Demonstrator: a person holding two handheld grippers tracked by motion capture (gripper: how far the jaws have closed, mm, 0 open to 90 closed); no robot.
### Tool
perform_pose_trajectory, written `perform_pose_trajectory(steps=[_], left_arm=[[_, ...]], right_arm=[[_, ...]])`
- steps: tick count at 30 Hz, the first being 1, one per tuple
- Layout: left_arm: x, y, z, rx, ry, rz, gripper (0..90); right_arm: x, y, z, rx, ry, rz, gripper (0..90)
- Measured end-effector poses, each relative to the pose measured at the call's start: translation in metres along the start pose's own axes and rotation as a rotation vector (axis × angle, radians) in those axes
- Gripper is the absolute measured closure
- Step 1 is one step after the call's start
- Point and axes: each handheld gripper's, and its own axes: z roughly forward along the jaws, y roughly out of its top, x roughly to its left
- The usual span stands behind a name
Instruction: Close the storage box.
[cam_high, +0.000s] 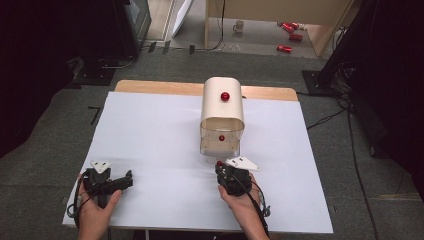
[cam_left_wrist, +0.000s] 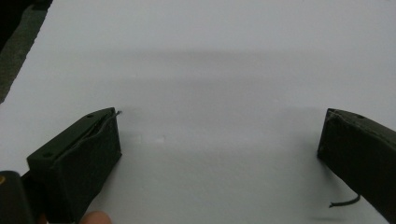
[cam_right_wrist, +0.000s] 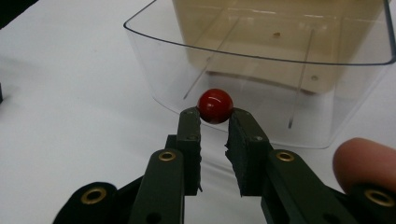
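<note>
A cream box (cam_high: 222, 105) with a rounded top stands at the middle of the white table (cam_high: 150, 135); a clear plastic part (cam_high: 220, 146) juts out from its near side. A red knob (cam_high: 225, 96) sits on the cream top and a second red spot (cam_high: 221, 137) shows lower down. My right gripper (cam_high: 220, 166) is at the clear front wall (cam_right_wrist: 261, 74), its jaw tips shut on a small red ball (cam_right_wrist: 215, 105); I cannot tell if that ball is fixed to the wall. My right gripper (cam_right_wrist: 215, 115) holds it at the very tips. My left gripper (cam_high: 128, 179) rests open at the front left, with bare table between its jaws (cam_left_wrist: 219, 140).
The table's wooden back edge (cam_high: 160, 87) shows behind the white sheet. Beyond it on the floor lie red cans (cam_high: 290, 30), a mug (cam_high: 239, 26) and cables (cam_high: 330, 117). Dark stands flank the table at both sides.
</note>
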Motion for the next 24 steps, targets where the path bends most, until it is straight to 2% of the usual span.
perform_pose_trajectory(steps=[11,24], left_arm=[[0.0,0.0,0.0,0.0,0.0,0.0,0.0],[0.0,0.0,0.0,0.0,0.0,0.0,0.0]], right_arm=[[-0.005,0.015,0.013,-0.014,-0.02,0.005,76.2],[-0.013,0.026,0.031,-0.012,-0.036,0.015,76.1]])
